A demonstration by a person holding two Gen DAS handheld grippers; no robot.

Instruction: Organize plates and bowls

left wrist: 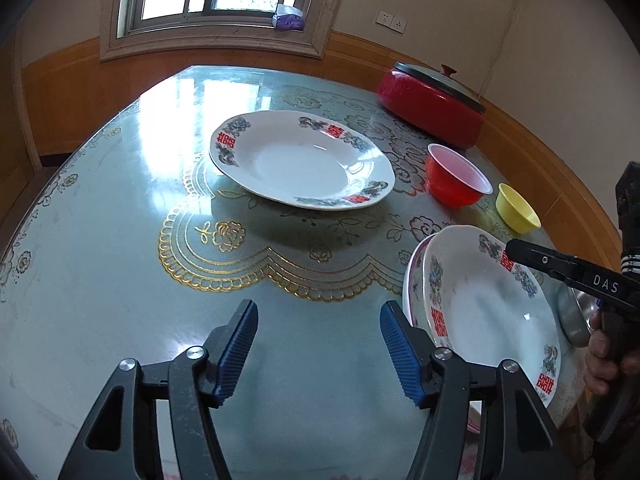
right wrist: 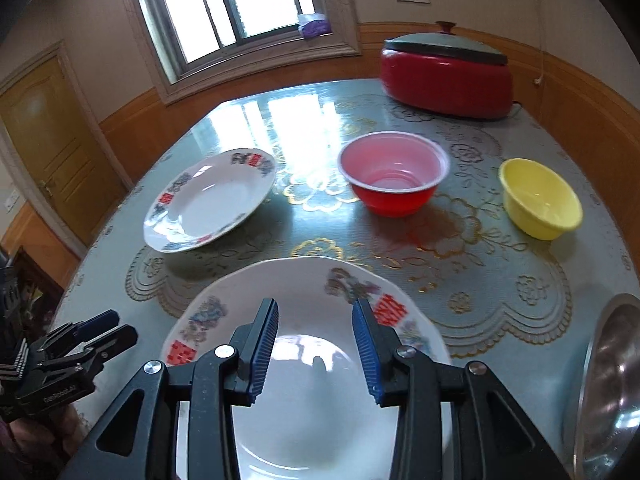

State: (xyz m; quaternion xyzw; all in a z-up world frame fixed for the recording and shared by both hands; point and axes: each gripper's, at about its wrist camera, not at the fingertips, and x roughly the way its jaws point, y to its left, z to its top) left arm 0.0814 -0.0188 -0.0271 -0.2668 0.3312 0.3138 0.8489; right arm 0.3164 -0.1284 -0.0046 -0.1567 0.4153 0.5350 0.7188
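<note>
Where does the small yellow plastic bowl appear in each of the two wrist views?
Left wrist view: the small yellow plastic bowl sits at the right, just right of the red plastic bowl.
Right wrist view: the small yellow plastic bowl is at the right, again right of the red plastic bowl.
Shared landmark: the red lidded cooking pot behind both.

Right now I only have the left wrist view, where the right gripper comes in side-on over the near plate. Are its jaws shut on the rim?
Observer: No. In the right wrist view the right gripper has its pads apart with nothing between them; the near plate shows beyond them.
Operator: And the grey thing half hidden behind that gripper?
Observer: A shiny steel dish, lying to the right of the near plate.
</note>
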